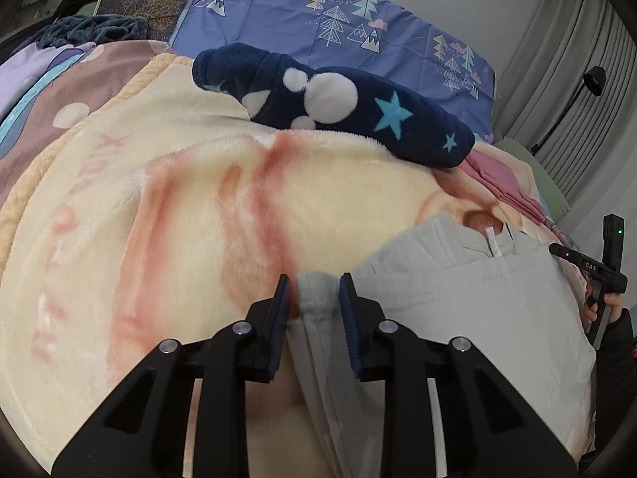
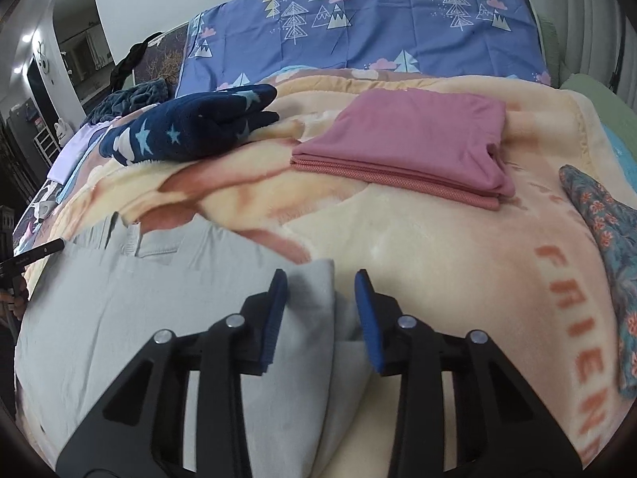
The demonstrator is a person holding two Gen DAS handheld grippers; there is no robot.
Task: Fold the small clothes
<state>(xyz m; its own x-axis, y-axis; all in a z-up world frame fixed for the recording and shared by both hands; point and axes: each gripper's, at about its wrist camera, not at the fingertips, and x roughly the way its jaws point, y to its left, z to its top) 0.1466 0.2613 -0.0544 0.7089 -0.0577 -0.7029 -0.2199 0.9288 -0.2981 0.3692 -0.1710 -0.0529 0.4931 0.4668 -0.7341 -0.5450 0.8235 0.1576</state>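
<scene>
Straddling the grey garment's (image 1: pixel 458 310) edges, left claw (image 1: pixel 316 310) and right claw (image 2: pixel 320 310) are gaping, ungripped; pink stack (image 2: pixel 406 147) is lying folded.

A pale grey garment (image 1: pixel 458 290) lies spread flat on the cream fleece blanket, its open neckline with a small white label at the far edge. One narrow part, hemmed with a ribbed cuff, runs along its left side, and the right corner (image 2: pixel 314 286) is doubled over into a soft fold. Farther off to the right sits a pink garment (image 2: pixel 414 139), folded into a neat flat rectangle with its layered edges facing near. To the far left rests a navy fleece piece (image 1: pixel 338 107) with white blobs and light blue stars, loosely bundled.
</scene>
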